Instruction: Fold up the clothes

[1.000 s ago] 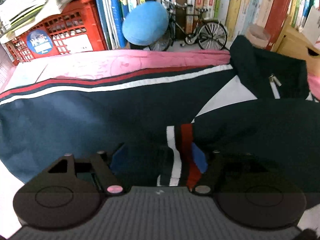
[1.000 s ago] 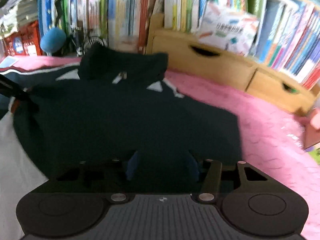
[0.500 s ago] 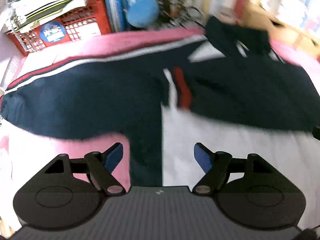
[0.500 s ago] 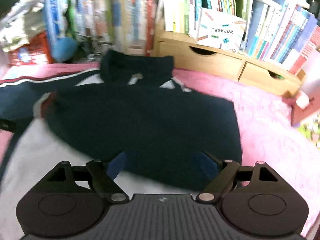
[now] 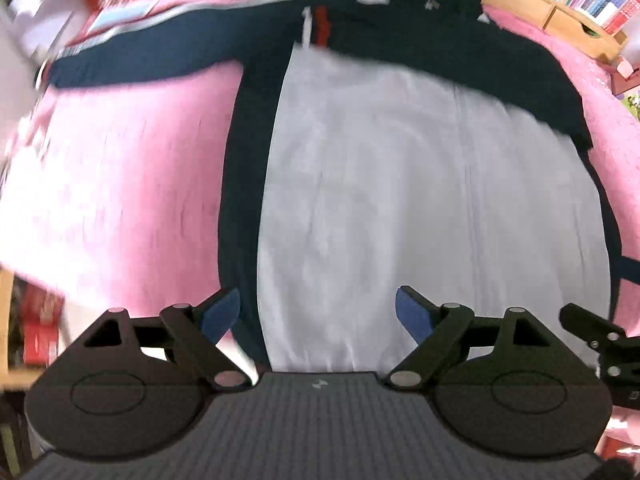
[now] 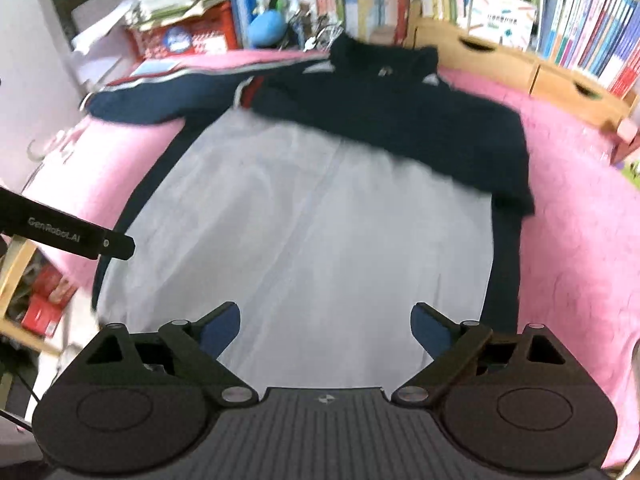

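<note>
The jacket (image 6: pixel 320 184) lay flat on the pink bed (image 6: pixel 580 184), one sleeve seemingly folded across, and both the left gripper (image 5: pixel 318 314) and right gripper (image 6: pixel 326 322) hung above it, jaws spread, holding nothing

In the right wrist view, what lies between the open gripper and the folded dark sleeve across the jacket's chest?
Only the jacket's white body panel lies between the right gripper and the folded sleeve; nothing else sits on it. The right wrist view shows this.
</note>
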`<state>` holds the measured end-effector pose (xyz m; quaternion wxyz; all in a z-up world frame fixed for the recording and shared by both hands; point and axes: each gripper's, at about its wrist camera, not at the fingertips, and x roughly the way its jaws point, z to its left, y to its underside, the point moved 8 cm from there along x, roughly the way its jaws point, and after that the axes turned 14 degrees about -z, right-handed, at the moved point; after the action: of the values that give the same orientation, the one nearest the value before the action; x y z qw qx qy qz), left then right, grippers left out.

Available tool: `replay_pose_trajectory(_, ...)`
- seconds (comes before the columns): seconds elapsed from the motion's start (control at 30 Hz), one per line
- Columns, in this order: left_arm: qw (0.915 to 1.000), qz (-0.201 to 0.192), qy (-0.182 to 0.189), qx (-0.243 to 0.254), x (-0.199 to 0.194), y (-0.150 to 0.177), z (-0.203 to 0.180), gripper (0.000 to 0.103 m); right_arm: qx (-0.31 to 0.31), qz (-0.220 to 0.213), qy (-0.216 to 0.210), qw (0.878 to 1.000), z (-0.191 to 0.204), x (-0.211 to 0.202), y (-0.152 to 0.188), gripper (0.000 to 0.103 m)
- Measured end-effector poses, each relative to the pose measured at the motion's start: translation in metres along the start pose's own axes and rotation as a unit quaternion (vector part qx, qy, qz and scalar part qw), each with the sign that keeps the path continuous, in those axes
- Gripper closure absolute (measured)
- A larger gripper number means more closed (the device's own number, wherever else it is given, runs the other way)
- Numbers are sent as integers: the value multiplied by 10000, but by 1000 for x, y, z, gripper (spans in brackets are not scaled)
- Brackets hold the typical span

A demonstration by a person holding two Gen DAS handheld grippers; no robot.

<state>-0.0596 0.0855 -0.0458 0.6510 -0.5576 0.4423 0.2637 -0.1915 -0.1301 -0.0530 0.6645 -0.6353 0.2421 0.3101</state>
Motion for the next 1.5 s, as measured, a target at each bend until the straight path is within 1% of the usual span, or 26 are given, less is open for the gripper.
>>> replay_pose_trajectory(0.1,9998,145,41,-144,-13,17,-1,17,-87,149,-30,9998,6,-16,18,10)
replay_pose_trajectory(0.23,9993,231,202,-211,-25,24,-4,17,-133,51,141,9998,14,-35,22,6)
replay_pose_trajectory(0.37,9995,86,308,-16,-35,25,-7,17,-176,-58,325,9993,22,-53,26,5)
replay_pose_trajectory(0.57,9979,-154,551,292,-58,35,-3,15,-241,-222,601,9977,33,-81,31,4)
replay_pose_trajectory(0.7,9962,-285,683,458,-68,37,3,15,-297,-338,763,9961,53,-97,33,4)
replay_pose_trajectory(0.87,9943,-330,818,603,-75,44,13,15,-431,-472,915,9938,84,-114,36,2)
replay_pose_trajectory(1.13,9920,-333,914,809,-83,59,32,15,-374,-482,1106,9920,110,-124,41,2)
replay_pose_trajectory(1.5,9909,-338,1003,837,-88,66,51,14,-481,-431,1183,9909,132,-127,45,2)
